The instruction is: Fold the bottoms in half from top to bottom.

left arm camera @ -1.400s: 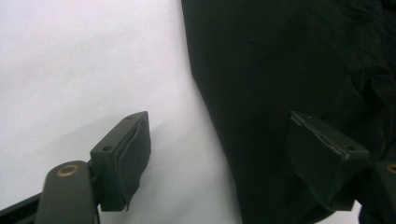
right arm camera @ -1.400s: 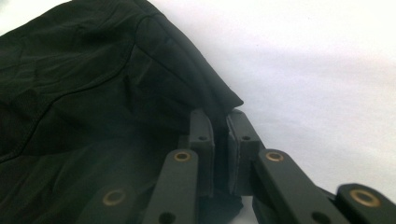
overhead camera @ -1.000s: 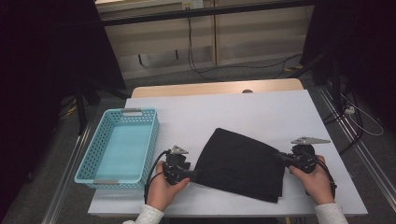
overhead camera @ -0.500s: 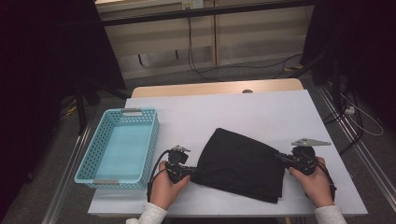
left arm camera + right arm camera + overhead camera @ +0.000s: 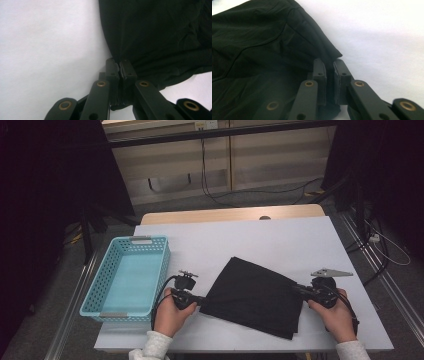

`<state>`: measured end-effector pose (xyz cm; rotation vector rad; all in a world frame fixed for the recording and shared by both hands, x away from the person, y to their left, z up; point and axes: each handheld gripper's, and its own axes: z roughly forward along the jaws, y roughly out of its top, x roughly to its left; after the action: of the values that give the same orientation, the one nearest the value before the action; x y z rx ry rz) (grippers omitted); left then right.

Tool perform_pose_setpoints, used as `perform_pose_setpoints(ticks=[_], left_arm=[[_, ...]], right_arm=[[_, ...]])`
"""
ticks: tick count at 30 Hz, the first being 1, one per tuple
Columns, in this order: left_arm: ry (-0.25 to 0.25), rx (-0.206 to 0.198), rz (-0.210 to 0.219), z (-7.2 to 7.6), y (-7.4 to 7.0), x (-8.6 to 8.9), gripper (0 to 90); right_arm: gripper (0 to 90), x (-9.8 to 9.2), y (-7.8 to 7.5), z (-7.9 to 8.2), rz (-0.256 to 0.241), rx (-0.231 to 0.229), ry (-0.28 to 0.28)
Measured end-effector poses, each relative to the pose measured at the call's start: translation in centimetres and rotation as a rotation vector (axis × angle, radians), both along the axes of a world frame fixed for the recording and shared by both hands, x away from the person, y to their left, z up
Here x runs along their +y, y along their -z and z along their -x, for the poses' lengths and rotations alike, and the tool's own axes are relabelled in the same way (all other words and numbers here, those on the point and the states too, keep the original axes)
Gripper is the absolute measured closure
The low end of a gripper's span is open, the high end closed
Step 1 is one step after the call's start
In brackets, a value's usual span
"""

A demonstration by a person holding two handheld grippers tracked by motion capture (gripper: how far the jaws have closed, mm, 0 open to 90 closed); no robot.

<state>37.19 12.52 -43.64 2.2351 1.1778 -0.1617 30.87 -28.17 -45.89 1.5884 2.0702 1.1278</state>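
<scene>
On the white table (image 5: pixel 280 240), 2 grippers pinch the black cloth (image 5: pixel 255 295).

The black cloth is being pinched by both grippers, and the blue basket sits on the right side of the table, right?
Not quite. The high view shows the blue basket on the table's left side. Both the left gripper and right gripper do pinch the black cloth.

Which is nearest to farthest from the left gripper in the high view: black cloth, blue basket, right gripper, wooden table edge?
From the left gripper:
1. Black cloth, clamped in its jaws, just right.
2. Blue basket, close on its left.
3. Right gripper, across the cloth.
4. Wooden table edge, far side.
</scene>
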Motion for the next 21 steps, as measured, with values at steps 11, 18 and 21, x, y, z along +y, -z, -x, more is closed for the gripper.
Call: perform_pose_setpoints(ticks=[11, 18, 21], left_arm=[[-0.005, 0.013, -0.044, -1.8, -0.1, 0.6, 86.4], [-0.018, 0.02, -0.025, -2.0, 0.0, 0.7, 86.1], [-0.028, 0.01, -0.036, -1.9, 0.1, 0.8, 80.9]], right_arm=[[81.1, 1.3, -0.3, 1.6, 0.037, 0.02, -0.042], [49.3, 1.3, -1.3, 0.6, 0.073, -0.042, -0.053], [40.6, 2.0, -1.8, -0.8, 0.071, -0.065, -0.072]])
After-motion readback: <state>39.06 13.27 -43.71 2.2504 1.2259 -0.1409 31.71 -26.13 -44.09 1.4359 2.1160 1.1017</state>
